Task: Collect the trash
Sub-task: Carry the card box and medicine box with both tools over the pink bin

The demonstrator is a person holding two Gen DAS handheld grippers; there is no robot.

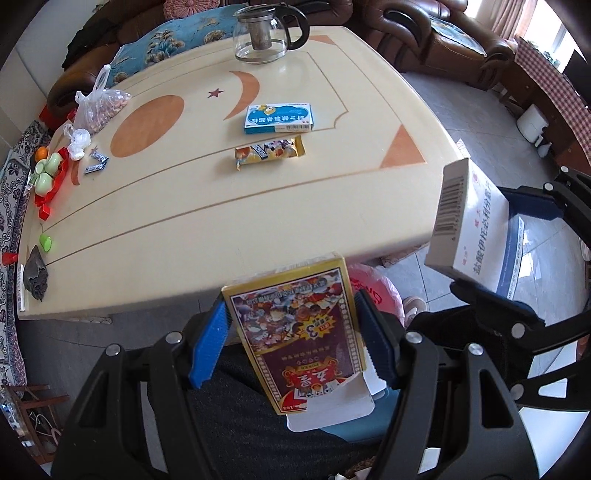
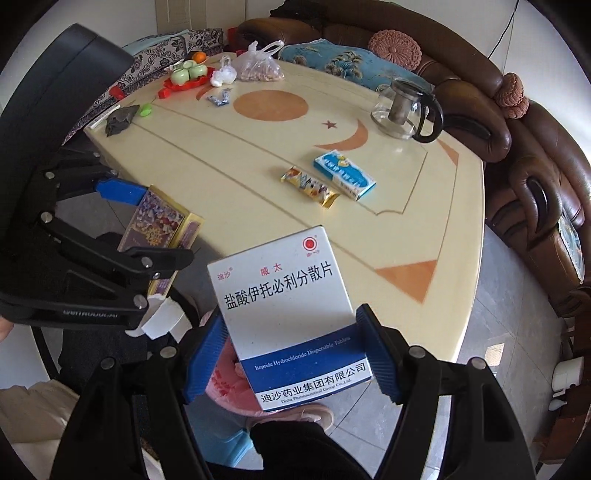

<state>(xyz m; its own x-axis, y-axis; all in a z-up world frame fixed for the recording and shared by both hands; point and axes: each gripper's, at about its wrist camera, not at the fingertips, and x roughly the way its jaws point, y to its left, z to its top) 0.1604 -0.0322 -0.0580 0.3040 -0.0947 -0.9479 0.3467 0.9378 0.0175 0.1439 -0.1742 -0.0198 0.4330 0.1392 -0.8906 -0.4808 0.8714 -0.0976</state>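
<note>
My left gripper (image 1: 293, 338) is shut on a gold and maroon playing-card box (image 1: 295, 332), held off the near edge of the cream table (image 1: 184, 206); the same card box (image 2: 162, 225) shows at the left of the right wrist view. My right gripper (image 2: 290, 352) is shut on a white and blue medicine box (image 2: 284, 314), also beyond the table edge, and that medicine box (image 1: 469, 225) appears at the right of the left wrist view. On the table lie a blue tablet box (image 1: 279, 118) and a yellow snack wrapper (image 1: 269, 151). A pink-lined bin (image 2: 229, 387) sits below the grippers.
A glass teapot (image 1: 266, 33) stands at the table's far side. At the left end are a red tray with green cups (image 1: 50, 173), plastic bags (image 1: 98, 107), small blue wrappers (image 1: 96, 162), a green cap (image 1: 46, 242) and a dark cloth (image 1: 35, 275). Brown sofas (image 2: 517, 155) surround the table.
</note>
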